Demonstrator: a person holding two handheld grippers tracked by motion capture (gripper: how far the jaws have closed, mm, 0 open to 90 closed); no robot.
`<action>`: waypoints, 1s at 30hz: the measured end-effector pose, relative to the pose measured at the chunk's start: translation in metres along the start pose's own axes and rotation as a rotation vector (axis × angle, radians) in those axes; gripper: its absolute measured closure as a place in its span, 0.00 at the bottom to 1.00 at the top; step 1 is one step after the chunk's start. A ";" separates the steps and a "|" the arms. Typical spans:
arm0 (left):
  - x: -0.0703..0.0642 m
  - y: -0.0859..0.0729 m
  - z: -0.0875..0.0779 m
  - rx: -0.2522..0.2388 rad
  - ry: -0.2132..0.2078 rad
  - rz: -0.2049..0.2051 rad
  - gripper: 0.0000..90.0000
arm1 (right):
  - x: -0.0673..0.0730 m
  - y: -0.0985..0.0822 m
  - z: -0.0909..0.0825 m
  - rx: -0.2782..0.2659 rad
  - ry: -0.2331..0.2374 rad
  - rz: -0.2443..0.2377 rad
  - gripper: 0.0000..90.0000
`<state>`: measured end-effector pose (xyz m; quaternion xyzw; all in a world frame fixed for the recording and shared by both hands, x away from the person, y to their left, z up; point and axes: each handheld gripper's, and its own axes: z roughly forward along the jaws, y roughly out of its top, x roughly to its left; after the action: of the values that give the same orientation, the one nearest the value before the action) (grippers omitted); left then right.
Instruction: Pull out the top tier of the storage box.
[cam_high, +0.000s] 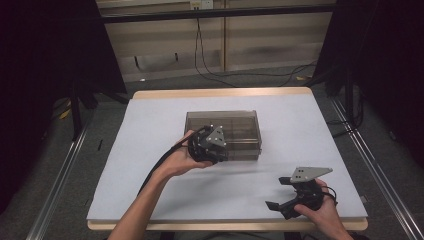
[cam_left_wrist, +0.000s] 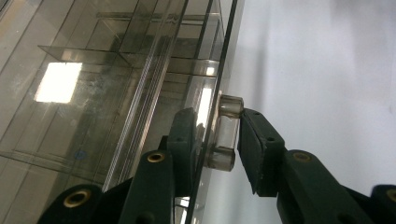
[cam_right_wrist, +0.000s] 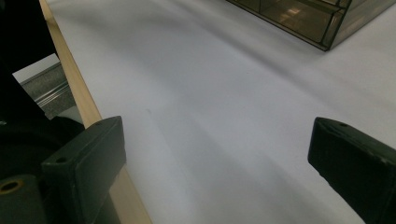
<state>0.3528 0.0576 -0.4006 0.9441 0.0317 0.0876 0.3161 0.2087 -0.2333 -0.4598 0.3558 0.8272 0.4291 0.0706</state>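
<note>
One clear smoked-plastic drawer box (cam_high: 235, 131) sits near the centre of the white tabletop (cam_high: 150, 150), wide bare margin all round; we have most free room at 3 and 9 o'clock of it, and the wooden tabletop edge (cam_high: 220, 93) runs at 12. Two grippers. Our left gripper (cam_high: 214, 150) is at the box's front face, about 7 o'clock of the box. The left gripper view gives what the high view can't: its fingers (cam_left_wrist: 259, 149) straddle the clear drawer knob (cam_left_wrist: 225, 133), one finger against the panel and the other just beside the knob; firm contact we cannot tell. Compartment dividers show through the plastic there. Our right gripper (cam_high: 282, 197) rests at 5 o'clock near the tabletop's front edge, well apart from the box, fingers (cam_right_wrist: 93, 158) spread wide, holding nothing. The right gripper view shows the box corner (cam_right_wrist: 327, 23) at 1 o'clock.
</note>
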 end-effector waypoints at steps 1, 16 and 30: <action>0.000 0.000 0.000 0.001 0.001 0.005 0.75 | 0.000 0.000 0.000 0.000 0.000 0.000 0.05; -0.008 0.000 -0.003 0.006 -0.013 0.032 0.76 | 0.000 0.000 0.000 0.002 0.003 -0.002 0.05; -0.013 -0.002 -0.006 0.004 -0.036 0.036 0.77 | 0.000 0.000 0.001 0.004 0.004 -0.002 0.05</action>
<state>0.3390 0.0616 -0.3992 0.9466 0.0091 0.0760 0.3132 0.2087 -0.2329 -0.4602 0.3541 0.8286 0.4282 0.0688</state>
